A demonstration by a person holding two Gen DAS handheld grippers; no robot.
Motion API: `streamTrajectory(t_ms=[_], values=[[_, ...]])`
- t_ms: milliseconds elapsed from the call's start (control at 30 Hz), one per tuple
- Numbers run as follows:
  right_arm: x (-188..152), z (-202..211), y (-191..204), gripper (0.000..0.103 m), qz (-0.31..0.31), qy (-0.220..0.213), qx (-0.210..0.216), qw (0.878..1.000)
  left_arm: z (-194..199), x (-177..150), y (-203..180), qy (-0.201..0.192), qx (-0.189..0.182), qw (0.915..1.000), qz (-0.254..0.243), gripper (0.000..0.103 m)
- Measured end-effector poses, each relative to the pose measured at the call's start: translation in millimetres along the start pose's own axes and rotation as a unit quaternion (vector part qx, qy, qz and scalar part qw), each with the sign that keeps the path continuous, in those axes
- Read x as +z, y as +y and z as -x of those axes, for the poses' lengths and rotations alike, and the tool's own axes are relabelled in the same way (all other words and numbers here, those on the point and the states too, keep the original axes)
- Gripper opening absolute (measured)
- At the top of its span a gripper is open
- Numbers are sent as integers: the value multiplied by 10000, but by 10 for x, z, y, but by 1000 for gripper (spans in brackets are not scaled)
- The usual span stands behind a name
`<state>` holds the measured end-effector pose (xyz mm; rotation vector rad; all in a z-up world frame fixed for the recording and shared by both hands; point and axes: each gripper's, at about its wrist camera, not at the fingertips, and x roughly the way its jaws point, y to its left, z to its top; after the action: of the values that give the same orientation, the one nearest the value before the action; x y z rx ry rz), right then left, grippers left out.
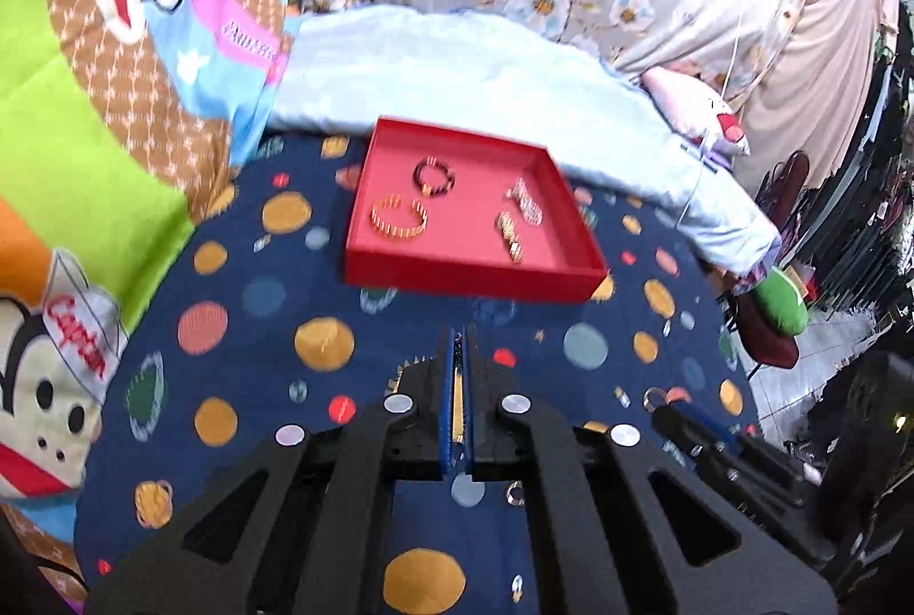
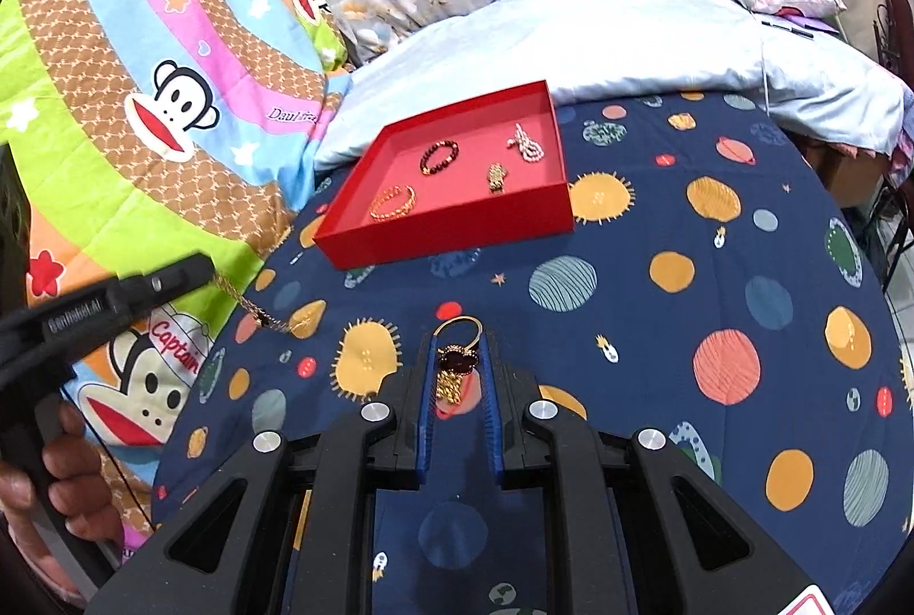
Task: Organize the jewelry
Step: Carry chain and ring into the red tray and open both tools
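A red tray (image 1: 474,281) (image 2: 445,235) lies on the dark planet-print bedspread. It holds a dark bead bracelet (image 1: 434,175) (image 2: 440,156), a gold bracelet (image 1: 400,217) (image 2: 393,202), a pearl piece (image 1: 525,199) (image 2: 525,142) and a gold piece (image 1: 509,235) (image 2: 496,177). My left gripper (image 1: 457,335) (image 2: 203,266) is shut on a thin gold chain (image 2: 257,309), which dangles from its tip above the bedspread. Nearer than the tray, my right gripper (image 2: 457,338) (image 1: 662,409) is shut on a gold bangle with a dark red charm (image 2: 457,358) and a gold tassel.
A bright monkey-print quilt (image 2: 143,101) lies bunched on the left. A pale blue blanket (image 1: 457,67) and a floral sheet lie behind the tray. The bed's edge falls away on the right, with chairs and clutter beyond. A person's hand (image 2: 63,478) holds the left gripper's handle.
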<state>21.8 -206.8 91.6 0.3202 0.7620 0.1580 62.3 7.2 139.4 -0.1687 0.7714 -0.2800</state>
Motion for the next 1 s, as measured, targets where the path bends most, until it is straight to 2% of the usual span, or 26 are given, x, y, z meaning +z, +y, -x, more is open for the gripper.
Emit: streamTrajectory(t_ms=[267, 533, 767, 1000], values=[[244, -71, 28, 13, 108, -110, 49, 9999, -70, 371, -75, -210, -52, 9998, -36, 1], [697, -365, -33, 13, 170, -215, 33, 9996, -345, 776, -129, -385, 59, 9991, -137, 1], [1091, -795, -70, 13, 238, -220, -82, 9994, -717, 1072, -111, -394, 119, 9990, -154, 1], [1262, -1205, -115, 13, 252, -60, -145, 9996, -1196, 1163, -66, -192, 254, 9994, -162, 1]])
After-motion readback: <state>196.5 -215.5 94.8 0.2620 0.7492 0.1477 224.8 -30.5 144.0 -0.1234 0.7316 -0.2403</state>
